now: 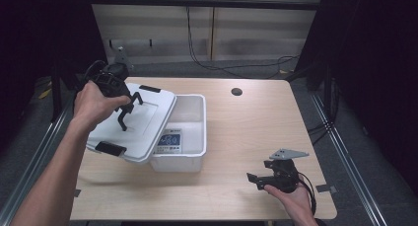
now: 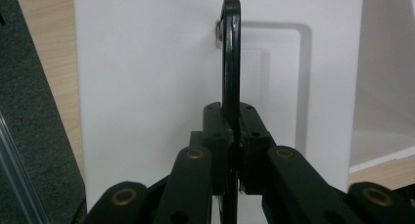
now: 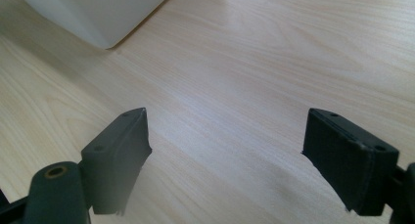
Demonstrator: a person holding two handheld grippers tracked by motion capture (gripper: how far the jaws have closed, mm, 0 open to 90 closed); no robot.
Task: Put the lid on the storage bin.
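Note:
A white lid (image 1: pixel 148 118) with black end clips lies tilted over the left part of an open white bin (image 1: pixel 202 125). My left gripper (image 1: pixel 129 106) is above the lid's middle, shut on the lid's black loop handle (image 1: pixel 122 121). In the left gripper view the jaws meet around that handle (image 2: pixel 231 62), with the white lid (image 2: pixel 147 87) behind it and my left gripper (image 2: pixel 235 136) closed at its base. My right gripper (image 1: pixel 254 179) sits low over the table's front right, open and holding nothing. In its own view my right gripper (image 3: pixel 227 145) faces bare wood, with a corner of the bin (image 3: pixel 98 13) beyond.
The light wooden table (image 1: pixel 256 132) has a round cable hole (image 1: pixel 236 92) near its far edge. The bin carries a printed label (image 1: pixel 168 141) on its near side. Dark curtains and metal rails flank the table, and cables run along the floor behind.

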